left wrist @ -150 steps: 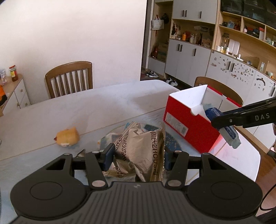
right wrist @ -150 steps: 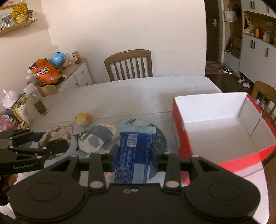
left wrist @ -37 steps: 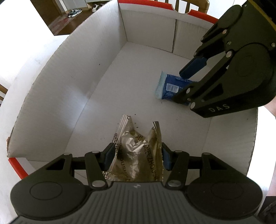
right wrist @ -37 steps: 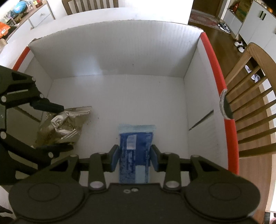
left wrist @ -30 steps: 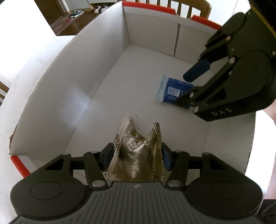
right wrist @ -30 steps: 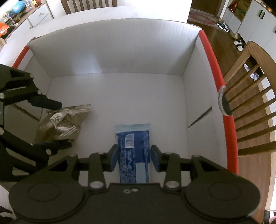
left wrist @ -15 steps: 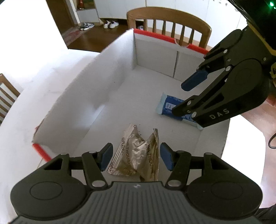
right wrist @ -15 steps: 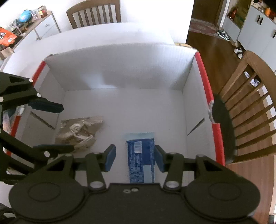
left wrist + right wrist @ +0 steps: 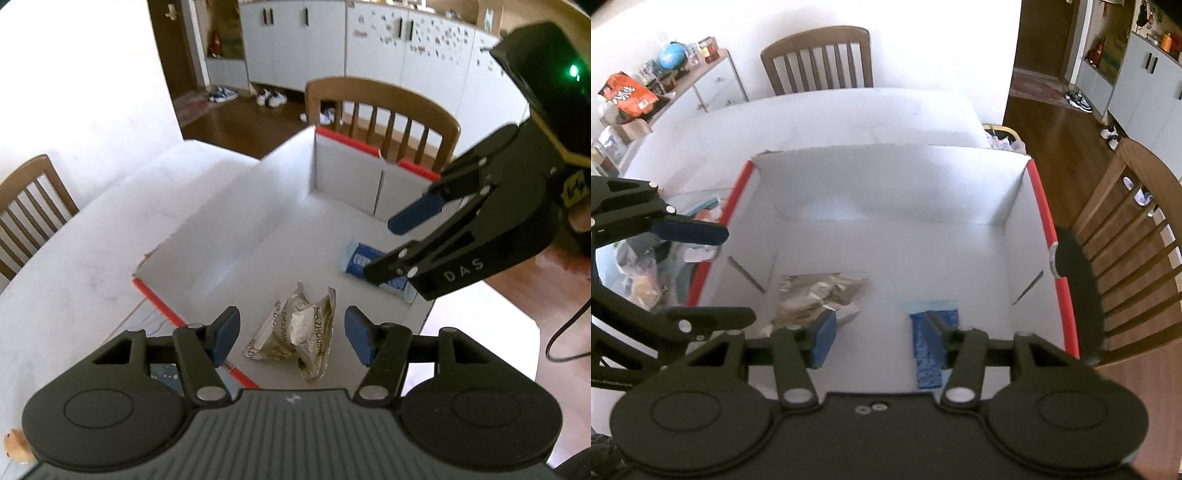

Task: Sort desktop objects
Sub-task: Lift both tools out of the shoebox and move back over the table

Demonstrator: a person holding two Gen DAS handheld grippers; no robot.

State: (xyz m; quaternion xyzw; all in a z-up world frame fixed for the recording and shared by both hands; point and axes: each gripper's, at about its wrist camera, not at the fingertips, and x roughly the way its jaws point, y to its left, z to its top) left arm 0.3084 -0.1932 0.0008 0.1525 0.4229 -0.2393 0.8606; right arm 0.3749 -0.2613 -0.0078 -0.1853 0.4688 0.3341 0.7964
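Gold foil of the snack bag (image 9: 295, 334) is seen low in the frame between the spread fingers of the left gripper (image 9: 291, 338); the blue packet (image 9: 373, 267) lies right of centre under the released right gripper (image 9: 399, 243); both rest inside the red box (image 9: 347, 142); dropping seems done; more clutter beside the box must be fetched next.

Red-edged white box (image 9: 1039, 206) holds gold wrapper (image 9: 299, 334), blue packet (image 9: 360, 258).
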